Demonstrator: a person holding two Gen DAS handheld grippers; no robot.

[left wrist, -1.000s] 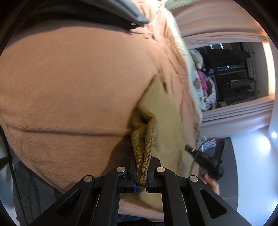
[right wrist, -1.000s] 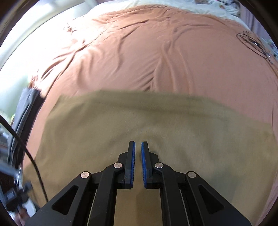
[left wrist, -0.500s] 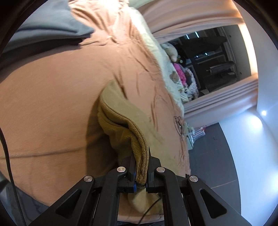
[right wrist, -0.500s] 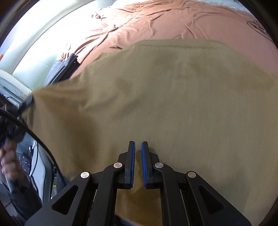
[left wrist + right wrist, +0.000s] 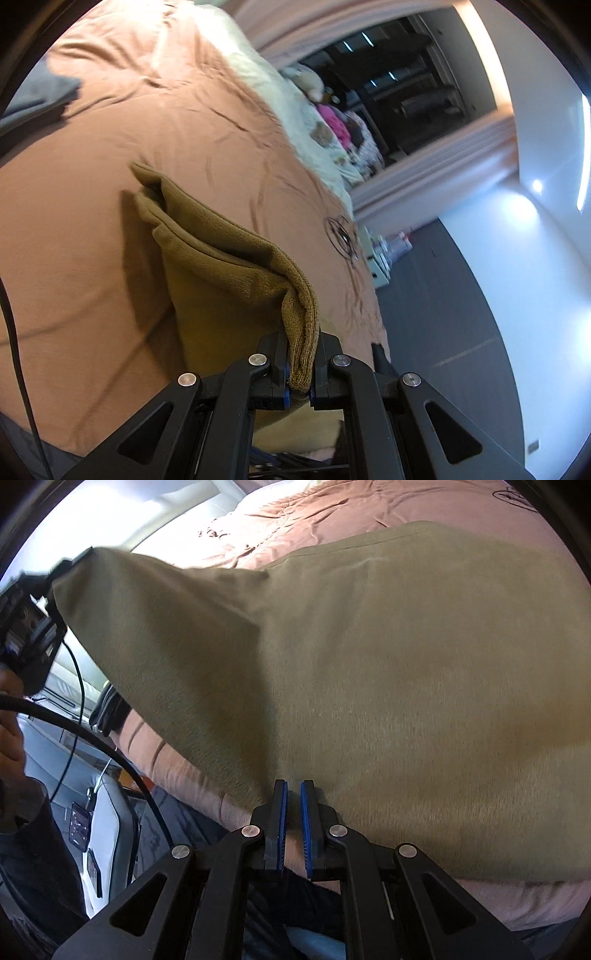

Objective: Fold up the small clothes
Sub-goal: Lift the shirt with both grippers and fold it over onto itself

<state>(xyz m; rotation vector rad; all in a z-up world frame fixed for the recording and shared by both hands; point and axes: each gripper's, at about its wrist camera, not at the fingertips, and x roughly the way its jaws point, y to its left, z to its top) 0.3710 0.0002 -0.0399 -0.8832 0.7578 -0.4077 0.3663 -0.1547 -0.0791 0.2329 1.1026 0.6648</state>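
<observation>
An olive-brown garment [image 5: 221, 266] lies on the pink bed cover [image 5: 92, 206]. My left gripper [image 5: 300, 363] is shut on a bunched corner of it and holds that corner up off the bed. In the right wrist view the garment [image 5: 388, 664] fills most of the frame, its left corner lifted toward the left gripper [image 5: 33, 613]. My right gripper [image 5: 292, 823] hovers at the garment's near edge with its jaws a narrow gap apart and nothing between them.
A dark grey piece of clothing [image 5: 40, 92] lies at the far left of the bed. A cream blanket with soft toys [image 5: 321, 125] runs along the far side. A black cable [image 5: 110, 749] hangs at the left. The floor [image 5: 461, 332] lies beyond the bed's edge.
My left gripper has lifted the held corner higher and swung it over the bed. In the right wrist view the garment's left side has risen and now covers more of the frame.
</observation>
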